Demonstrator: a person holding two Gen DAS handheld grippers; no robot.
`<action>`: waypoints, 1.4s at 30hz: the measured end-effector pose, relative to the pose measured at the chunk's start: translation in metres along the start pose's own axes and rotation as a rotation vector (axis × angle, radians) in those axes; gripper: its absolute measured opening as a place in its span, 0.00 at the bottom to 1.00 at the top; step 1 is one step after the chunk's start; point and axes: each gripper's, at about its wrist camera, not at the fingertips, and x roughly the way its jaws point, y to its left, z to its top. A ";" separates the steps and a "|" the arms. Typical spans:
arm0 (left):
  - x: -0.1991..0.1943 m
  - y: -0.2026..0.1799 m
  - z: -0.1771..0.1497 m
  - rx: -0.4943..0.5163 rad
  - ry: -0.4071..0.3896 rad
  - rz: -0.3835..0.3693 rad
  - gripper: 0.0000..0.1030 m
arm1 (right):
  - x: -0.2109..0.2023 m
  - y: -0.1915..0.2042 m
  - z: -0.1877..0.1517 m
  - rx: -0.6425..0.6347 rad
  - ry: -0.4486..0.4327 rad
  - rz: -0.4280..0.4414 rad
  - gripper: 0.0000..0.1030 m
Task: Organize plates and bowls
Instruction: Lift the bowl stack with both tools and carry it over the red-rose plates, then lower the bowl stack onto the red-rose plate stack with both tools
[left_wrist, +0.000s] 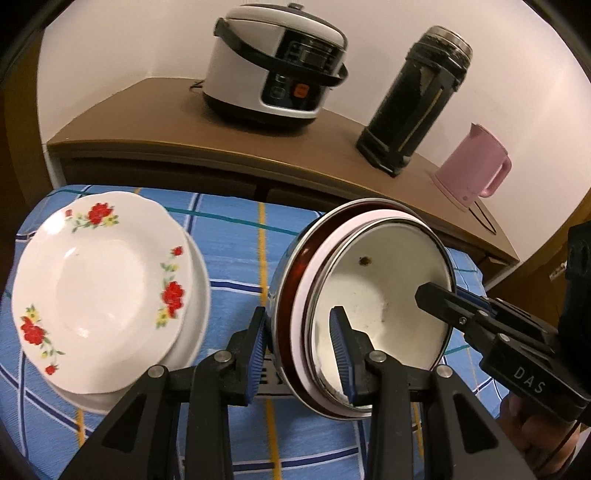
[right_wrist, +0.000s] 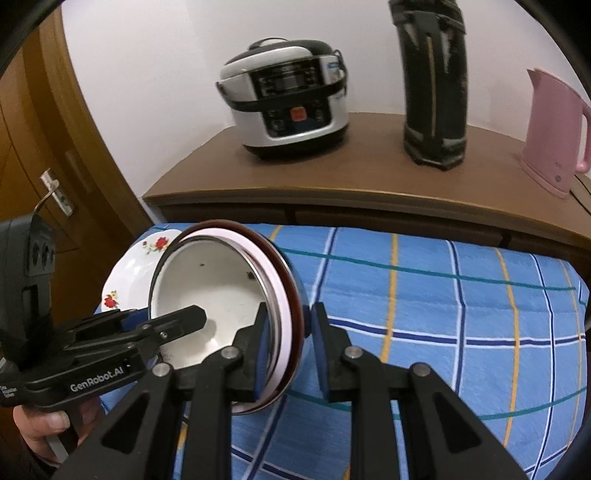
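A nest of bowls (left_wrist: 376, 295), white enamel inside with pink, dark red and steel rims around it, hangs tilted on edge above the blue checked cloth (left_wrist: 229, 236). My left gripper (left_wrist: 299, 325) is shut on its lower left rim, one blue pad inside and one outside. My right gripper (left_wrist: 448, 295) grips the opposite rim. In the right wrist view the bowls (right_wrist: 214, 291) sit between my right gripper (right_wrist: 291, 317) and the left gripper (right_wrist: 162, 316). A flowered plate (left_wrist: 99, 280) tops a stack of white plates to the left, partly hidden behind the bowls (right_wrist: 147, 247).
Behind the table a wooden cabinet (right_wrist: 332, 177) carries a rice cooker (left_wrist: 277, 66), a black thermos (left_wrist: 413, 103) and a pink kettle (left_wrist: 472, 166). A door with a metal handle (right_wrist: 51, 192) stands at the left. The cloth (right_wrist: 424, 295) stretches bare to the right.
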 end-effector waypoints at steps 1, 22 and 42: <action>-0.002 0.002 0.000 -0.003 -0.003 0.003 0.35 | 0.000 0.002 0.001 -0.003 -0.001 0.004 0.21; -0.032 0.041 -0.001 -0.082 -0.049 0.069 0.35 | 0.013 0.049 0.017 -0.089 0.001 0.074 0.21; -0.057 0.092 0.005 -0.168 -0.089 0.156 0.35 | 0.041 0.116 0.050 -0.207 0.017 0.130 0.21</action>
